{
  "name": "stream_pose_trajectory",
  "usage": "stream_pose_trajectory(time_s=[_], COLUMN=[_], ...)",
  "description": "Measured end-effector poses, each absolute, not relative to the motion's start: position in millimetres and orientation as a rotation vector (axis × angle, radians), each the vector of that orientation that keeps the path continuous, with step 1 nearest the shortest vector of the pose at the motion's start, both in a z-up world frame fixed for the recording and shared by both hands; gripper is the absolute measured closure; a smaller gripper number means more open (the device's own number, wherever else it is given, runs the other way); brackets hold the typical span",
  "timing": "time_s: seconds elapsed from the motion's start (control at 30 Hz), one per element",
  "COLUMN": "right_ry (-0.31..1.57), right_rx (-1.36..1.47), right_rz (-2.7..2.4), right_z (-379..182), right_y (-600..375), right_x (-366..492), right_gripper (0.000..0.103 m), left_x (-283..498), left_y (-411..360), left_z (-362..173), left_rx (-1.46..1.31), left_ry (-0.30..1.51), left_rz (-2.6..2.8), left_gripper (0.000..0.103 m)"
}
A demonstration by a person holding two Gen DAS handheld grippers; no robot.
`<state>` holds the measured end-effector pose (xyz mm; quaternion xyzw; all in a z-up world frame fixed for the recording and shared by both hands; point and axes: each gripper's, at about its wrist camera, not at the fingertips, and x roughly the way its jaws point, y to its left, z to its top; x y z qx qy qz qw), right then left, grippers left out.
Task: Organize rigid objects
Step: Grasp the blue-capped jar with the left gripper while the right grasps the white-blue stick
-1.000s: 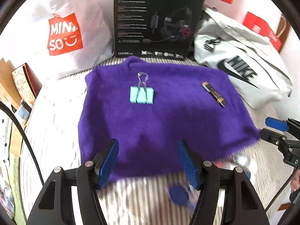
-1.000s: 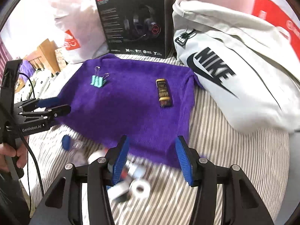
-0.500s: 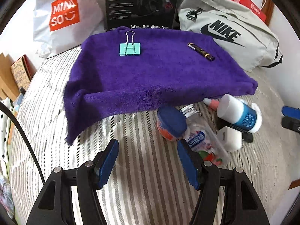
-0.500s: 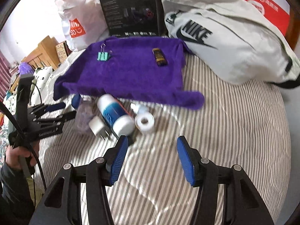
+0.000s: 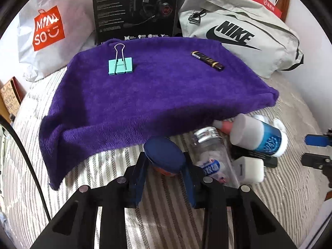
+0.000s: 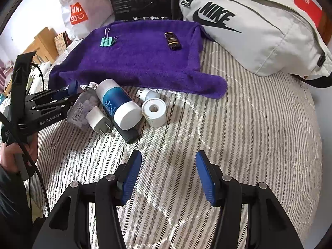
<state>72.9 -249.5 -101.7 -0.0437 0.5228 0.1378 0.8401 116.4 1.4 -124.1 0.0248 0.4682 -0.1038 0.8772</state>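
A striped bed (image 6: 238,124) carries a purple towel (image 5: 157,87) with a binder clip (image 5: 120,65) on it. The left claw (image 5: 165,164) grips a clear pill bottle's blue cap (image 5: 164,155), crowded by a glue bottle (image 6: 120,105), charger plug (image 6: 98,121) and tape roll (image 6: 154,112). The right claw (image 6: 168,178) hovers wide, empty.

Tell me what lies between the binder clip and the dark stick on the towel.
Nothing: only bare purple towel runs between the clip and the stick. Both wrist views show it.
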Motion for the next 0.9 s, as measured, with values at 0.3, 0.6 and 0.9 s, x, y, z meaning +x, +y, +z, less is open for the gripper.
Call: stream_pose_trajectory(time_s=[0.3,0.6,0.9], right_ry=[1.061,1.018,1.017], right_rx=[-0.075,-0.153,-0.358], right_rz=[0.364,0.492,0.551], right_z=[-101,-100,-107], right_y=[-230,-187,-150], right_x=[89,115,125], right_gripper=[0.049,0.049,0.057], left_x=[89,88,94], left_y=[36,43,47], left_z=[-115,-118,-121], left_rx=[0.012,-0.001,-0.029], left_ry=[0.995,1.024,1.036], left_rz=[-0.142,-0.13,-0.13], left_gripper=[0.072,0.072,0.072])
